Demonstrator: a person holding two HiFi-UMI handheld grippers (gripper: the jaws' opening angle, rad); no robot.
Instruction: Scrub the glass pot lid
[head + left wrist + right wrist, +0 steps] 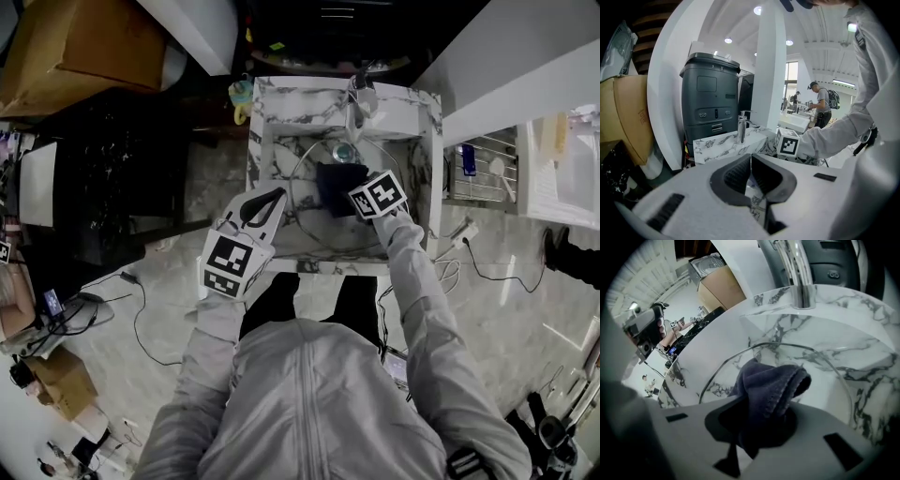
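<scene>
Scrubbing under way: glass pot lid (pixel 317 231) in marble sink (pixel 417 105), rim pinched by left gripper (pixel 263 204); right gripper (pixel 757 430) clamping dark cloth (pixel 771 387) against glass. Next, probably: firm sweeping strokes.

Lid (pixel 825 380): clear smooth glass, thin metal rim. Cloth (pixel 771 390): dark, matt, nubby weave. Sink (pixel 862 333): glossy veined marble.

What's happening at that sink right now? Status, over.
Left gripper shut on glass lid rim. Right gripper shut on dark cloth, cloth on the lid, in the sink. Nothing in the way.
</scene>
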